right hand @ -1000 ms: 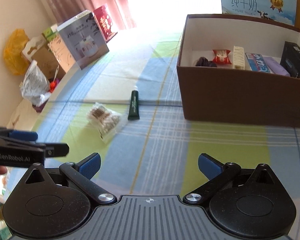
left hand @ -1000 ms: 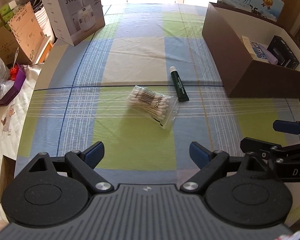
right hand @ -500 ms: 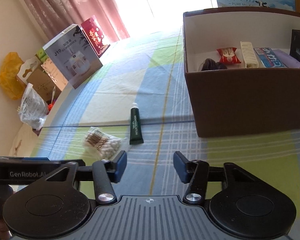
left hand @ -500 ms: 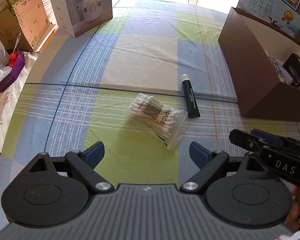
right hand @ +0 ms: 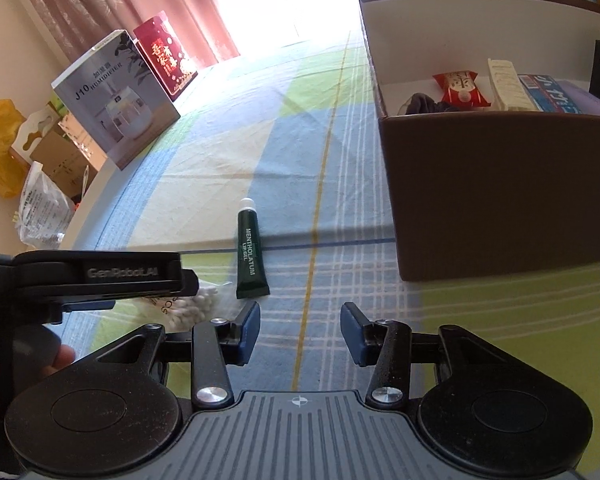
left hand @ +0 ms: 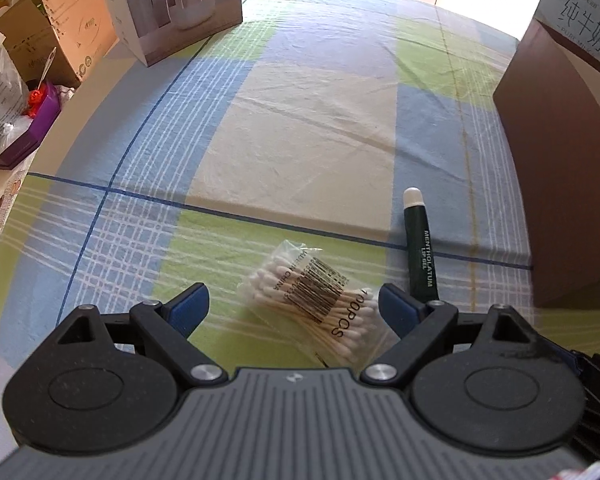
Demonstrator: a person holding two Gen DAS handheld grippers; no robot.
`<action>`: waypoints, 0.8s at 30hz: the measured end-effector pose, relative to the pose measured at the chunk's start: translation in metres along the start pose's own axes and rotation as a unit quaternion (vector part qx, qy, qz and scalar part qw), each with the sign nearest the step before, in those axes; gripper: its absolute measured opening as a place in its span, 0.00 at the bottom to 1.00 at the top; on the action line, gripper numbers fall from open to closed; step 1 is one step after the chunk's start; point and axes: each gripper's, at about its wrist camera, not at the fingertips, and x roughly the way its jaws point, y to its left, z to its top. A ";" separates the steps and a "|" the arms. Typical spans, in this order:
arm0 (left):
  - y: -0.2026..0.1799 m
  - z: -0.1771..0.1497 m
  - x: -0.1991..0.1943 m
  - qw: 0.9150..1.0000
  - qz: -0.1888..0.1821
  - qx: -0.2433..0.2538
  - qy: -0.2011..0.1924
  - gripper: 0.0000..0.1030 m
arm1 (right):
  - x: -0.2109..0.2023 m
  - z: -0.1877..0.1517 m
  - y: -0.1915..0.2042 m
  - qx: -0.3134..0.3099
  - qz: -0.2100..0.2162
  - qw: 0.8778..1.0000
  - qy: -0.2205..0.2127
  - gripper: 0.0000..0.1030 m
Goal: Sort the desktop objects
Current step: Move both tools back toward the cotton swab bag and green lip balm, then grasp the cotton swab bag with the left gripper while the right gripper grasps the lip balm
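**Two small items left on the cloth, each with its own way of slipping**

On the left, the left gripper (left hand: 294, 306) has its fingers spread wide, straddling the bag of cotton swabs (left hand: 314, 304) that lies flat on the checked tablecloth (left hand: 300, 128). The bag is thin, clear, crinkly plastic, loosely filled with paper-stemmed swabs (a printed barcode runs across its top). The likely trouble: the blue pads could pinch only a fold of film, so the bag sags or slides out on lifting, or they could drag the cloth along with it.

Just to the right of the bag lies the lip gel tube (right hand: 251, 254), dark green, smooth and glossy, round at its white cap and flattened to a crimp at the near end. It rests across a ridge in the cloth. The right gripper (right hand: 300, 332) hovers near that crimped end with its fingers partly open and empty, offset a little to the tube's right. A close from there may miss, or nudge the tube so it rolls.

Farthest right stands the brown box (right hand: 500, 184), stiff card with a pale lining, already holding several packets; a low carry could clip its near wall.
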 end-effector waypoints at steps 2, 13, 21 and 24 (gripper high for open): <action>0.000 -0.001 0.005 1.000 0.000 0.006 0.001 0.87 | 0.003 0.000 0.002 -0.005 -0.002 1.000 0.002 0.42; 0.046 -0.009 -0.003 0.998 0.006 0.051 -0.029 0.79 | 0.019 0.006 0.021 -0.055 0.001 0.999 0.004 0.42; 0.080 -0.009 -0.005 0.999 -0.001 -0.037 0.006 0.83 | 0.052 0.022 0.043 -0.105 -0.014 0.994 -0.003 0.42; 0.079 -0.006 0.000 0.998 -0.004 -0.061 0.010 0.83 | 0.060 0.023 0.050 -0.130 -0.020 0.991 -0.004 0.42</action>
